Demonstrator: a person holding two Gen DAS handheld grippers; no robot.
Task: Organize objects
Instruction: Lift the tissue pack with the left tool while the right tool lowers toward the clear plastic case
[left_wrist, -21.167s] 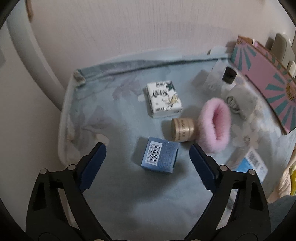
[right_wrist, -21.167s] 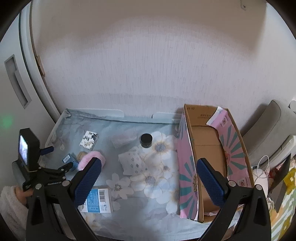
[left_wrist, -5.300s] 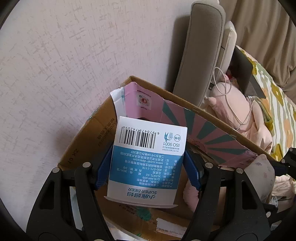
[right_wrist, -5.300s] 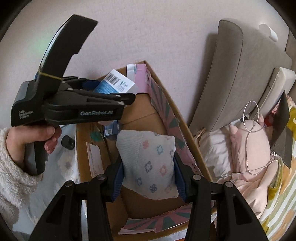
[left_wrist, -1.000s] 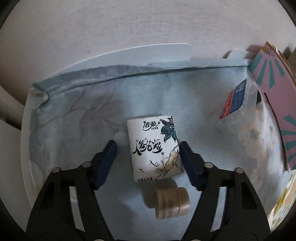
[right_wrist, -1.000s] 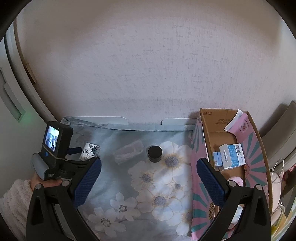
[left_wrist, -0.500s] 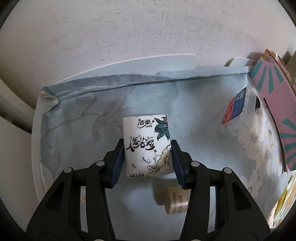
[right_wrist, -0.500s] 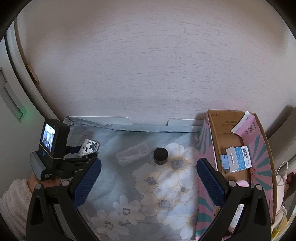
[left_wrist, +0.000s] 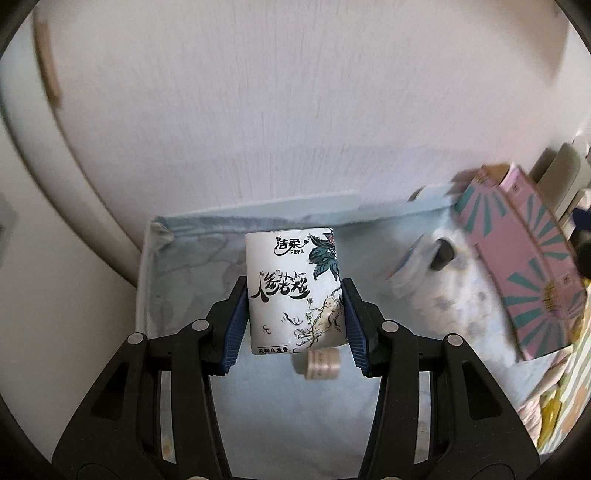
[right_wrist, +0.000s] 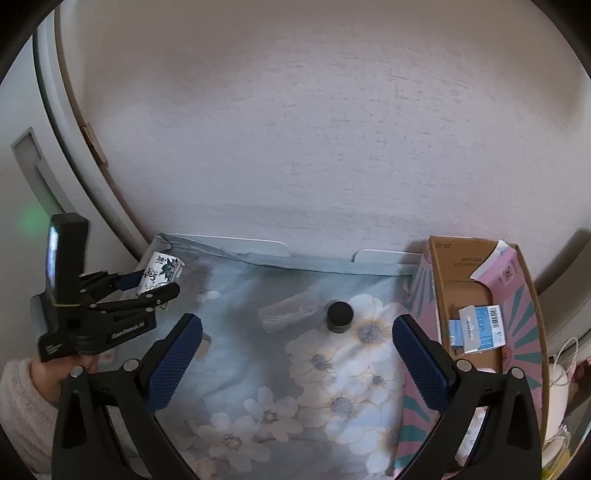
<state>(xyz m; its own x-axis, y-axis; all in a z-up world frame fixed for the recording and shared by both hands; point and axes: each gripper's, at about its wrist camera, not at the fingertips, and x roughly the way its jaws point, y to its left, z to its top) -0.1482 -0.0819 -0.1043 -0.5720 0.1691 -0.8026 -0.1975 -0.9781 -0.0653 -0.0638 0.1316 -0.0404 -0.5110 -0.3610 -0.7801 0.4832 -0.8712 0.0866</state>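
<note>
My left gripper (left_wrist: 293, 321) is shut on a white tissue pack (left_wrist: 295, 288) printed with black script and green leaves, and holds it above the blue floral cloth (left_wrist: 184, 280). The pack also shows in the right wrist view (right_wrist: 160, 272), held in the left gripper (right_wrist: 157, 284) at the far left. A small gold jar (left_wrist: 320, 364) lies on its side on the cloth below the pack. My right gripper (right_wrist: 295, 354) is open and empty above the cloth. The pink and teal cardboard box (right_wrist: 524, 295) stands at the right with blue and white packets (right_wrist: 476, 328) inside.
A black-lidded jar (right_wrist: 340, 316) and a clear plastic packet (right_wrist: 290, 312) lie mid-cloth near the back. The wall runs directly behind the table. A white door frame (right_wrist: 74, 147) curves at the left. Bedding and a cable (right_wrist: 561, 369) lie beyond the box at right.
My left gripper closed on the tissue pack and lifted it off the cloth, leaving the gold jar below. The right gripper stays open and has moved slightly lower and closer to the cloth.
</note>
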